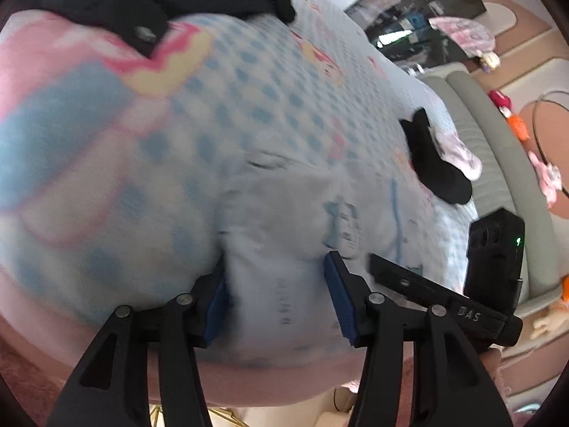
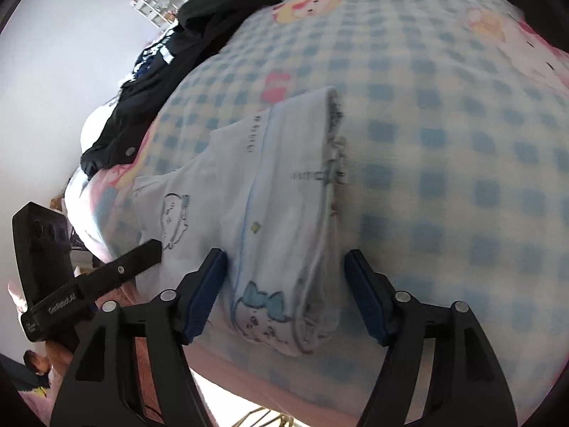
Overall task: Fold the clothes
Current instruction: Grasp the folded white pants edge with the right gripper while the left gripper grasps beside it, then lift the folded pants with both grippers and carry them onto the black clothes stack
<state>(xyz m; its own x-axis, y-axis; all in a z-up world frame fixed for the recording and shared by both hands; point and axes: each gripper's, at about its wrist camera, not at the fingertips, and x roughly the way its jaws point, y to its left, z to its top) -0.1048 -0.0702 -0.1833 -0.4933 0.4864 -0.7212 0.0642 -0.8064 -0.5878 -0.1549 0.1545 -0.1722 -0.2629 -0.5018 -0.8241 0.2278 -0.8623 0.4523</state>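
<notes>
A pale garment with cartoon prints lies folded on the blue-checked blanket near the bed's front edge. My left gripper is open and straddles one end of the garment; the cloth lies loose between the blue pads. In the right wrist view the same garment shows as a long folded strip on the checked blanket. My right gripper stands open over its near end, with the right pad clear of the cloth and the left pad beside it.
A heap of black clothes sits at the bed's far side. A black sock lies beside a pink item near the padded grey bed frame. The blanket's pink border marks the near edge.
</notes>
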